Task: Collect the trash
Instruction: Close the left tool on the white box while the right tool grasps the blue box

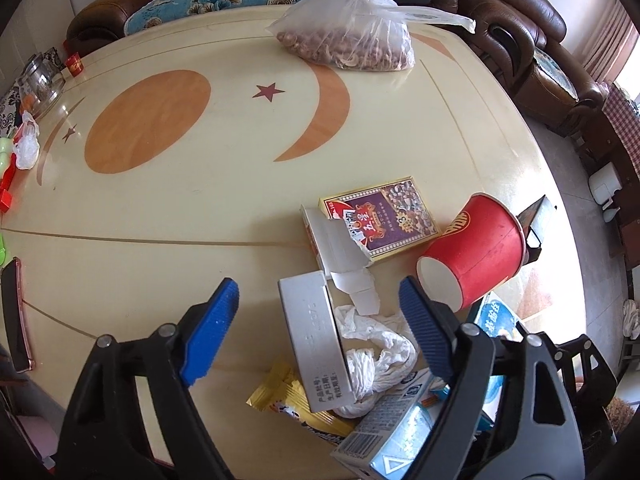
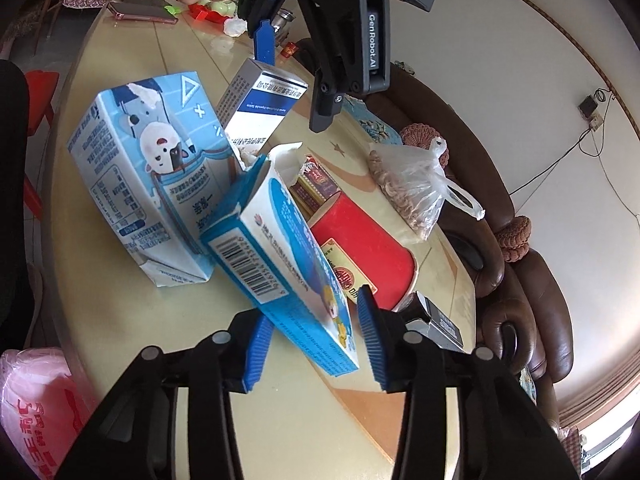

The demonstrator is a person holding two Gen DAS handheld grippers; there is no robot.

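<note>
A pile of trash lies on the cream table (image 1: 200, 216). My left gripper (image 1: 320, 316) is open above a grey carton (image 1: 316, 336), with crumpled white tissue (image 1: 380, 344), a gold wrapper (image 1: 288, 400) and a blue milk carton (image 1: 396, 432) around it. A tipped red paper cup (image 1: 476, 248) and a card box (image 1: 384, 216) lie beyond. My right gripper (image 2: 312, 340) is open around the end of a torn blue box (image 2: 288, 256), without clear contact. The milk carton (image 2: 136, 184) and the red cup (image 2: 360, 248) flank the box. The left gripper (image 2: 296, 80) hovers over the grey carton (image 2: 260, 100).
A clear bag of nuts (image 1: 352, 44) sits at the table's far edge, in front of a brown sofa (image 1: 520, 20). A phone (image 1: 14, 312), a glass jar (image 1: 40, 80) and red and green bits lie at the left edge. A pink plastic bag (image 2: 36, 412) is at the near left.
</note>
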